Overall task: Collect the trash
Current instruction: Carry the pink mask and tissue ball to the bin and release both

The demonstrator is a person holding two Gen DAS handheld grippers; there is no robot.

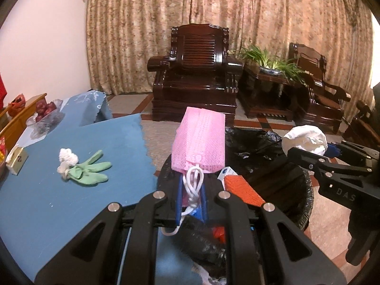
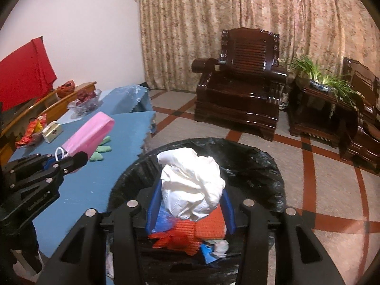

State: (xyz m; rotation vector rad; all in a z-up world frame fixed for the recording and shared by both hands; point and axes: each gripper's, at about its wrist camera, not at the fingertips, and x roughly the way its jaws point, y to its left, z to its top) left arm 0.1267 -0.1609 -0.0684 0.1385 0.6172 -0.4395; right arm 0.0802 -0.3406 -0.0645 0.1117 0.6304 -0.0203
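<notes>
The room is a sitting room with patterned beige curtains (image 1: 213, 11) across the back wall, a dark carved wooden armchair (image 1: 197, 71) in front of them and a potted green plant (image 1: 270, 64) on a dark side table just beside that chair. The reference landmark is the waste bin (image 2: 249, 156), lined with a black bag and standing on the tiled floor against the edge of the blue-covered bench (image 1: 71, 178). Inside the bin lie orange corrugated card (image 2: 209, 228), a red scrap (image 2: 171, 239) and a blue item, partly hidden by the gripper bodies. The left gripper (image 1: 192, 199) is over the bench-side rim of the bin, its blue fingers drawn nearly together and clamped on a folded pink face mask (image 1: 199, 140), whose white ear loops (image 1: 194, 185) hang down between the fingers. The right gripper (image 2: 190, 206) is above the bin's opening, its blue fingers partly apart and pressed against the sides of a crumpled white wad of paper or cloth (image 2: 192, 182), which stands clear of the rubbish below. On the bench, away from the bin, a green glove (image 1: 91, 168) lies flat, touching a small white crumpled wad (image 1: 67, 159). Farther from the bin along the bench sit a small tissue box (image 1: 16, 160) and a clear bag of dark red fruit (image 1: 46, 114). A red cloth (image 2: 26, 68) hangs at the wall beyond the bench.
</notes>
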